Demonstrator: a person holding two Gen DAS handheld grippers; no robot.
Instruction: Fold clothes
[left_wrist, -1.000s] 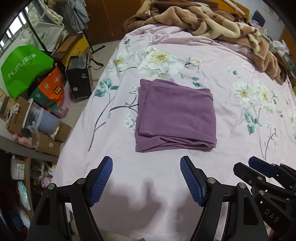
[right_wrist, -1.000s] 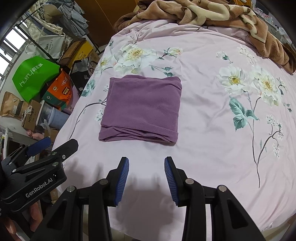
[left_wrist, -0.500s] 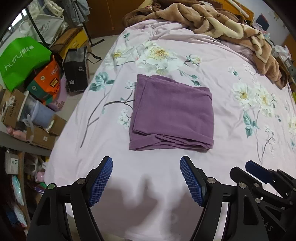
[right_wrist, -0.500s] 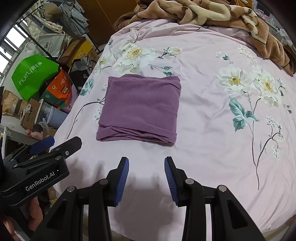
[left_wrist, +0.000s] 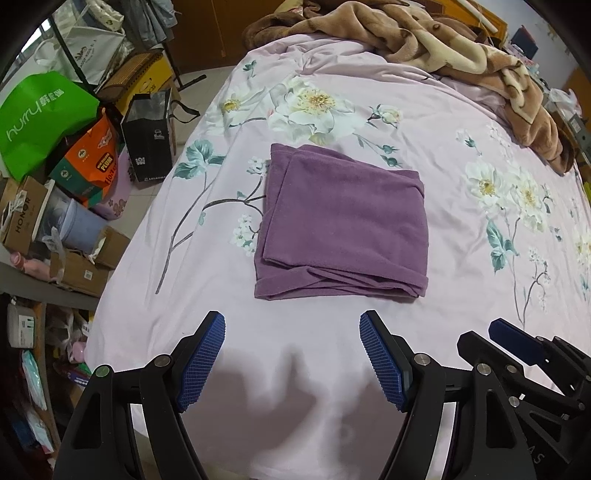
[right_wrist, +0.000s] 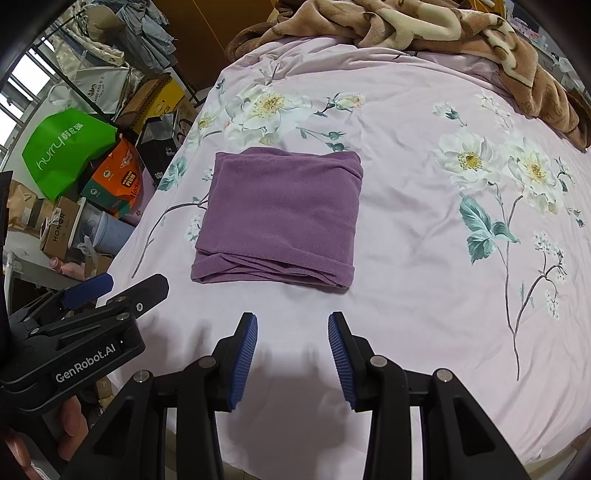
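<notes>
Both grippers hang over the near edge of the bed, pointing steeply down, and neither holds anything. On the left gripper (left_wrist: 291, 356) the jaws stand wide apart, blue ribbed pads facing each other with only bare sheet between them. On the right gripper (right_wrist: 292, 360) the jaws are parted more narrowly, also over bare sheet. Each shows in the other's view: the right gripper sits at the lower right corner of the left view, and the left one at the lower left of the right view, where fingers (right_wrist: 72, 424) of the person's hand wrap its handle.

A purple garment (left_wrist: 343, 225) lies folded into a neat, roughly square stack on the sheet (left_wrist: 461, 295), just beyond both grippers and touching neither. Its layered open edges face the grippers; the far edge is a smooth fold. It lies flat, nearer the left side of the bed than the right.

The sheet is pale pink, printed with white flowers and teal leaves. Soft shadows of the grippers fall on it below the pads. A brown blanket (left_wrist: 424, 40) lies crumpled across the far end of the bed, well apart from the garment.

Beside the bed on the left, the floor is crowded: a green bag (left_wrist: 40, 118), an orange bag (left_wrist: 92, 162), a black bag (left_wrist: 149, 144) and cardboard boxes (left_wrist: 26, 218).
</notes>
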